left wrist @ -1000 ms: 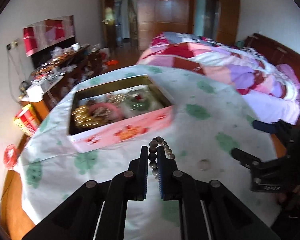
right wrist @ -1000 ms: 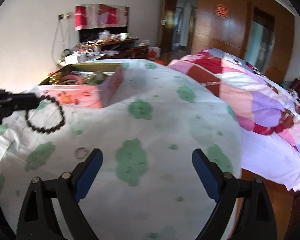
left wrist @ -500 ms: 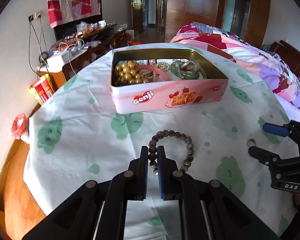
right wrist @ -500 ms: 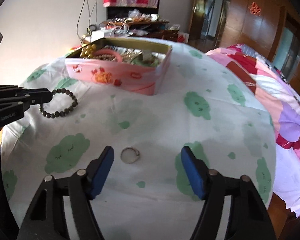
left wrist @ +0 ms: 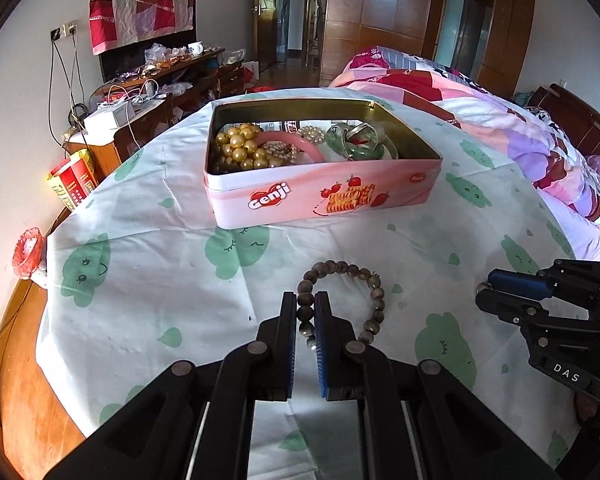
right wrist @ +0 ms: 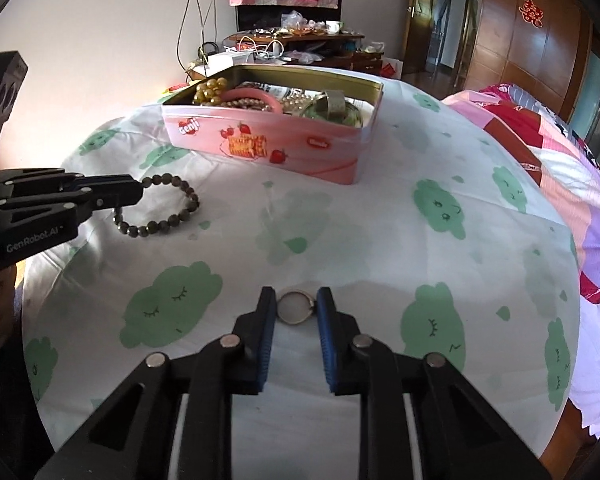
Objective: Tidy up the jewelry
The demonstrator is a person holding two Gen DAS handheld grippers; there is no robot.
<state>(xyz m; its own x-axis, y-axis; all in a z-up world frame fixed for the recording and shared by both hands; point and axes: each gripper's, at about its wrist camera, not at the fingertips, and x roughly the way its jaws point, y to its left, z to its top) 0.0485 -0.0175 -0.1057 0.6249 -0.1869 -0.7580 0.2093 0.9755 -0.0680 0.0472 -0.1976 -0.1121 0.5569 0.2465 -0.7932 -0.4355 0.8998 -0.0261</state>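
A dark beaded bracelet (left wrist: 374, 292) rests on the white cloth with green clouds, and my left gripper (left wrist: 305, 300) is shut on its near beads. The same bracelet (right wrist: 180, 216) hangs from that left gripper (right wrist: 140, 190) at the left of the right wrist view. A small silver ring (right wrist: 296, 309) lies on the cloth between the closing jaws of my right gripper (right wrist: 297, 296), and both pads touch its rim. Beyond stands the open pink tin (left wrist: 320, 196), also in the right wrist view (right wrist: 260, 140), filled with gold beads, a pink bangle, pearls and green bangles.
The round table's cloth (left wrist: 140, 300) ends at a wooden edge (left wrist: 16, 360) on the left. A bed with a patchwork quilt (left wrist: 500, 120) lies to the right. A cluttered sideboard (left wrist: 140, 96) and a red-and-yellow box (left wrist: 72, 184) stand at the far left.
The right gripper's jaws have narrowed from wide apart to touching the ring, which now sits between them. The left gripper has lowered the bracelet onto the cloth near the tin.
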